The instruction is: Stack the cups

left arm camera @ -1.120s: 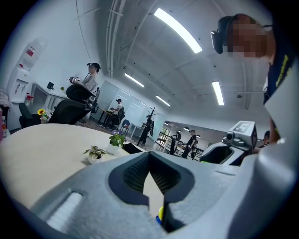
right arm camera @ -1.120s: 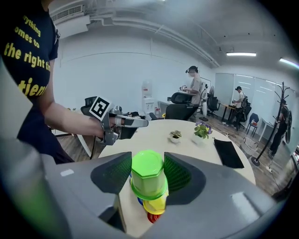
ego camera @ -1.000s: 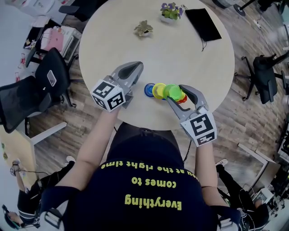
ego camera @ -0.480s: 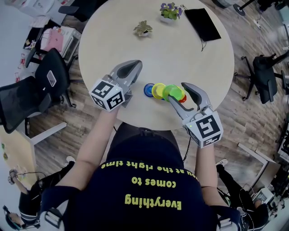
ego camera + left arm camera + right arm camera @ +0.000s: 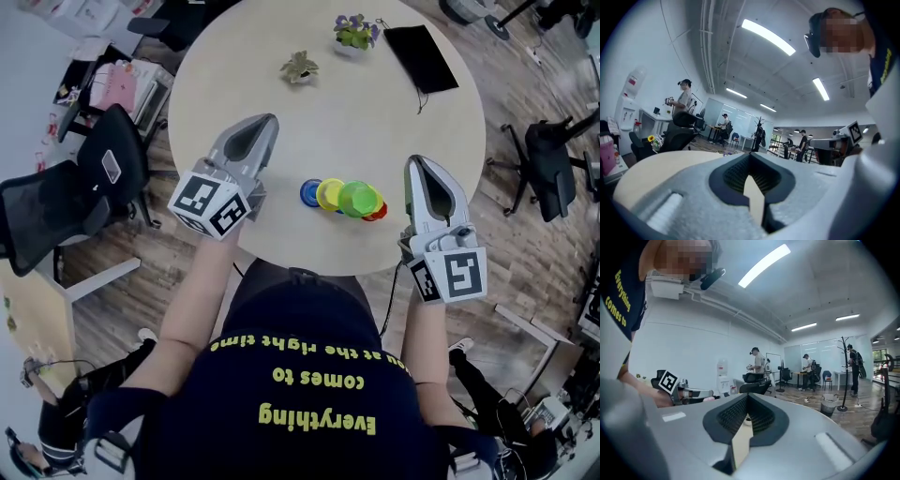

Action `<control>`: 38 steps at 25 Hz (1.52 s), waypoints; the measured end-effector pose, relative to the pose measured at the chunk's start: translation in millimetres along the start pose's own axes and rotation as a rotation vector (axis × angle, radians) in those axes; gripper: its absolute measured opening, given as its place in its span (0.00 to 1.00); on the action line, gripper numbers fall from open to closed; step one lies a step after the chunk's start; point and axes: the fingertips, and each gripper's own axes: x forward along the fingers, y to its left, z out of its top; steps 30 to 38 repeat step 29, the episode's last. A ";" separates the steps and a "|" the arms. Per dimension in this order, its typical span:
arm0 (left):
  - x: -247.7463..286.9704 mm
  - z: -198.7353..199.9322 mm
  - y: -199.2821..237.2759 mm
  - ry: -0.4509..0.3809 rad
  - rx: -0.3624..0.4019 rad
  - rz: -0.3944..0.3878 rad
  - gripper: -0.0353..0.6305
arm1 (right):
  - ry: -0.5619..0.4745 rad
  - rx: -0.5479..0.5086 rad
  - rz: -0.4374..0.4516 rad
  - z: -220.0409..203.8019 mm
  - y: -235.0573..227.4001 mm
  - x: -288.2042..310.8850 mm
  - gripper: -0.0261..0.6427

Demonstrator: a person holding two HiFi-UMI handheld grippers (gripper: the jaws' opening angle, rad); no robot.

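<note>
Both tools have lifted away from the cups (image 5: 329,193). The right tool (image 5: 418,163) has drawn back from the green cup (image 5: 356,198), and its jaws have just been closing and now meet on nothing. The left tool (image 5: 266,124) is likewise pinched together and empty. That suggests the stacking is done or paused: 4 smooth, glossy plastic rounds (blue, yellow, green, red) overlap in a tight cluster between the tools, near the front edge of the pale, matte, round desk (image 5: 375,112). How well they nest I cannot tell from above.
</note>
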 end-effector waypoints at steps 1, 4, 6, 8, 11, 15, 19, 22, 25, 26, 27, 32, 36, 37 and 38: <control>-2.4 6.5 1.9 -0.010 0.027 0.022 0.06 | -0.019 0.010 -0.023 3.6 -6.4 -1.6 0.06; -9.0 22.9 4.9 -0.030 0.103 0.075 0.06 | -0.042 0.025 -0.078 5.7 -22.3 -5.0 0.06; -12.4 31.2 4.7 -0.043 0.131 0.092 0.06 | -0.044 0.030 -0.103 3.5 -29.8 -6.8 0.06; -15.9 37.3 4.8 -0.053 0.147 0.106 0.06 | -0.047 0.031 -0.123 1.9 -34.5 -8.4 0.06; -19.9 41.5 6.2 -0.059 0.163 0.124 0.06 | -0.060 0.021 -0.137 2.3 -36.7 -9.6 0.06; -22.4 40.3 8.2 -0.055 0.162 0.133 0.06 | -0.115 0.016 -0.131 11.9 -32.7 -9.1 0.06; -24.6 39.5 6.4 -0.053 0.167 0.135 0.06 | -0.123 0.000 -0.136 15.5 -31.5 -6.6 0.06; -25.3 40.3 3.9 -0.053 0.179 0.138 0.06 | -0.119 -0.010 -0.141 15.0 -33.7 -6.8 0.06; -25.9 41.6 0.7 -0.057 0.188 0.138 0.06 | -0.117 -0.018 -0.147 14.1 -35.7 -8.4 0.06; -25.9 42.1 -0.3 -0.060 0.189 0.139 0.06 | -0.116 -0.020 -0.148 13.7 -36.1 -9.1 0.06; -25.9 42.3 -1.2 -0.061 0.191 0.139 0.06 | -0.114 -0.023 -0.149 13.1 -36.5 -9.7 0.06; -25.9 42.2 -2.6 -0.060 0.196 0.139 0.06 | -0.110 -0.027 -0.150 11.8 -37.0 -10.9 0.06; -25.9 42.2 -2.6 -0.060 0.196 0.139 0.06 | -0.110 -0.027 -0.150 11.8 -37.0 -10.9 0.06; -25.9 42.2 -2.6 -0.060 0.196 0.139 0.06 | -0.110 -0.027 -0.150 11.8 -37.0 -10.9 0.06; -25.9 42.2 -2.6 -0.060 0.196 0.139 0.06 | -0.110 -0.027 -0.150 11.8 -37.0 -10.9 0.06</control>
